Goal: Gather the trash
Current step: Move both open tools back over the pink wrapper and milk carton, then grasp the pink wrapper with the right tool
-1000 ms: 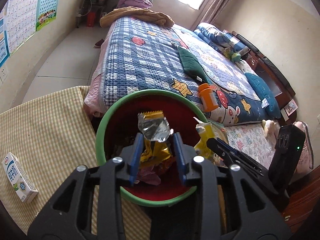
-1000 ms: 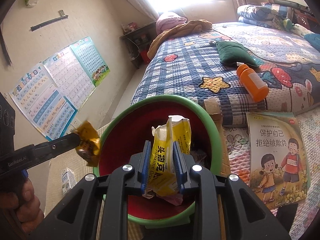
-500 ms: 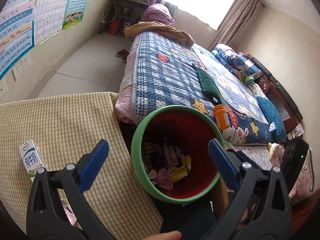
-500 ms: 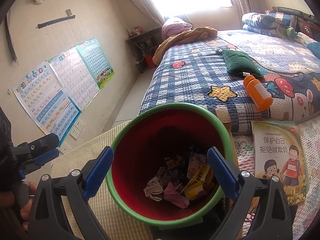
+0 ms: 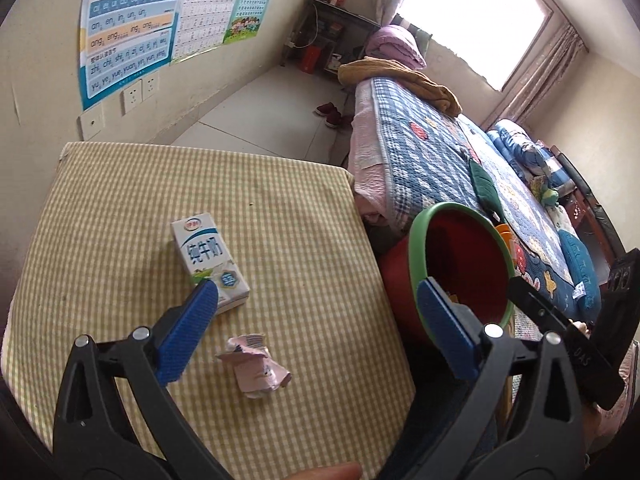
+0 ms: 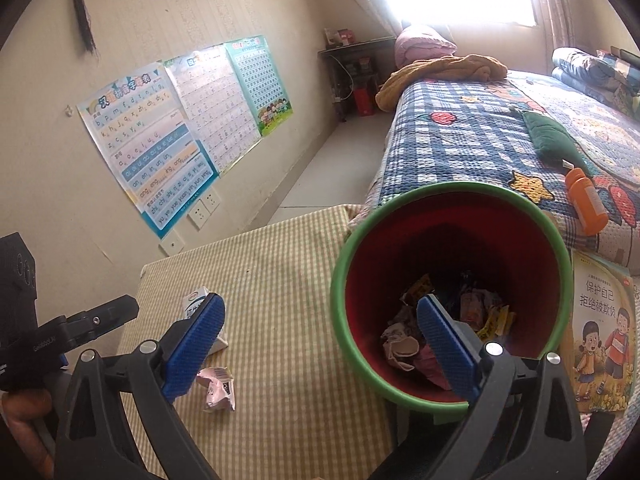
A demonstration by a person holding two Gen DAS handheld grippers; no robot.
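Left tool (image 5: pixel 316 308) released, jaws wide above the counter (image 5: pixel 120 200), crumpled pink wrapper (image 5: pixel 254 364) between them. Right tool (image 6: pixel 320 322) released too, straddling the green rim of the red bin (image 6: pixel 452 188). Milk carton (image 5: pixel 208 260) lying just beyond the wrapper.

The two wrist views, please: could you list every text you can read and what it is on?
"纯牛奶": milk carton.
"保护自己 拒绝被欺负": children's book.
"ang eng ing ong": pinyin poster; its title is blurred.
"DAS": right gripper arm.
Number charts and pink wrapper print: too small.

Black tongs (image 5: pixel 316 300) with blue ribbed pads (image 5: pixel 186 332)
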